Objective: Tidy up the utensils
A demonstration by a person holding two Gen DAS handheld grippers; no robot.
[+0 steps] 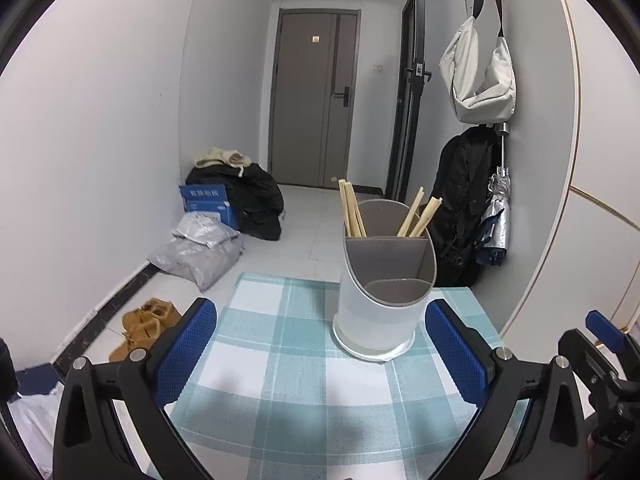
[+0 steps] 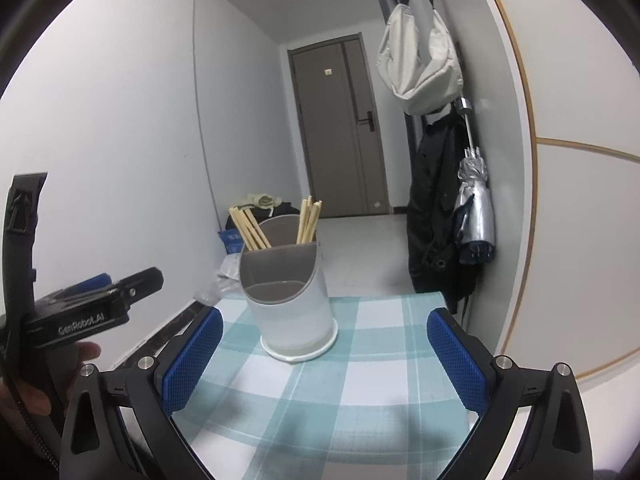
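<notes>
A hallway behind; on the checked tablecloth [image 1: 280, 360], near its far edge, the holder [image 1: 382, 304] keeps chopsticks [image 1: 352, 212] upright in its rear compartments; left gripper [image 1: 320, 356] and right gripper [image 2: 324, 356] both gape wide, empty, apparently finished.

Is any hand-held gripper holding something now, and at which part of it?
Nothing is held. The left hand-held gripper and the right hand-held gripper are both open and empty; the chopsticks stand in the holder.

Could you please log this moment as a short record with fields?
surface: checked tablecloth
holder: white utensil holder, upright, grey divided insert
contents: chopsticks in the two rear compartments; front compartments look empty
left tongs: open, holding nothing, short of the holder
right tongs: open, holding nothing
loose utensils on cloth: none visible
</notes>
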